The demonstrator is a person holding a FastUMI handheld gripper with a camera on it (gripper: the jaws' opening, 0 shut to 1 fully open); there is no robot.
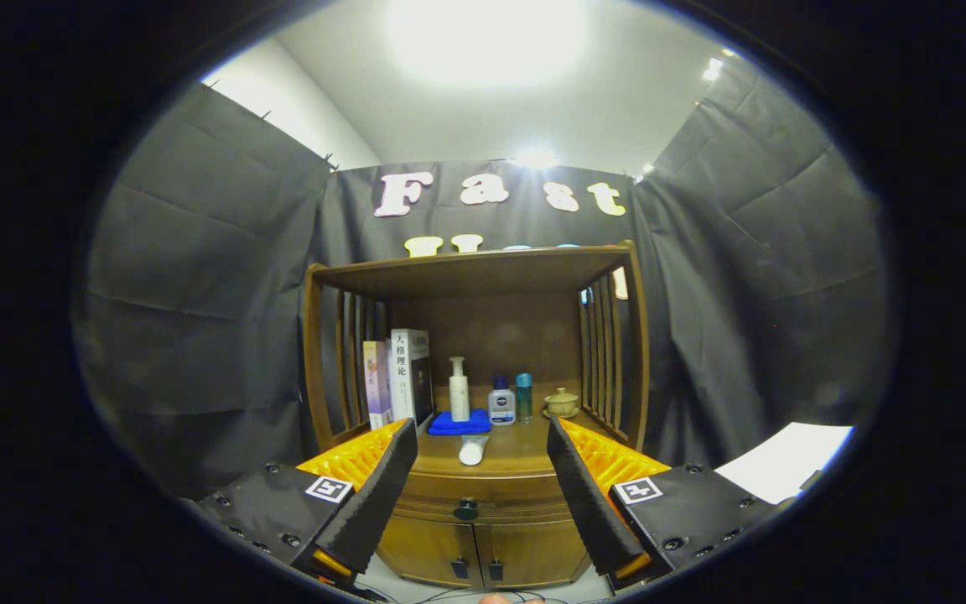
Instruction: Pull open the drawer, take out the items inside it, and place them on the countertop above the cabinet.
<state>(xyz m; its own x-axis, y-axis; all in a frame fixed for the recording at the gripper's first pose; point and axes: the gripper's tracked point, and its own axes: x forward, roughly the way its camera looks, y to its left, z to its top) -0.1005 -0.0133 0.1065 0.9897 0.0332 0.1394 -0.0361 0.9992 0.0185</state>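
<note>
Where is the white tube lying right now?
The white tube lies on the countertop, just in front of the blue cloth, beyond the open hand-held gripper.

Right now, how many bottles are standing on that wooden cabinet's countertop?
3: a tall white pump bottle on the blue cloth, then a squat clear blue-capped bottle and a slim teal bottle beside it. The gripper is open.

Cabinet sides hidden behind tool fingers, drawer contents unseen
</note>
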